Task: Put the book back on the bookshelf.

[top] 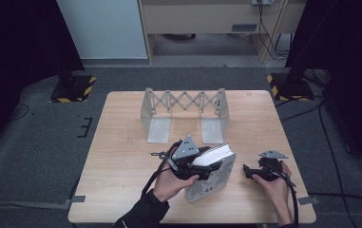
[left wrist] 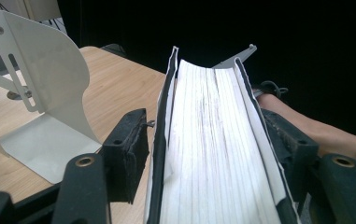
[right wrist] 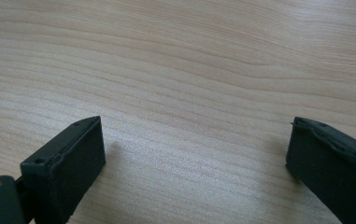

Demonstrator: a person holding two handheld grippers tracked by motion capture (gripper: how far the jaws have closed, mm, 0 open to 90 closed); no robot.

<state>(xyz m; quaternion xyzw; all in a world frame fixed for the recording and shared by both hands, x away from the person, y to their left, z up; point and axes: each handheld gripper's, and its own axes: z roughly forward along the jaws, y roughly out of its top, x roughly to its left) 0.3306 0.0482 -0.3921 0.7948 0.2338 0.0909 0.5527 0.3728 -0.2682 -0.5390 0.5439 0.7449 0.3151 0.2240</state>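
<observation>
The left tongs are gripping the book, lifting it off the desk; the right tongs are resting released. The expanding bookend rack is waiting empty, so the placing remains.

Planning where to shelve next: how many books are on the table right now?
1. The book stands near the table's front edge, between the left gripper's jaws, in front of the empty expanding book rack.

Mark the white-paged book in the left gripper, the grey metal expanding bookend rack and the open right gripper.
White-paged book [left wrist: 213, 140], left gripper view, on its page edges.
Grey metal expanding bookend rack [top: 184, 101], high view, on its scissor lattice.
Right gripper [right wrist: 196, 154], right gripper view, between its black jaw tips.
</observation>
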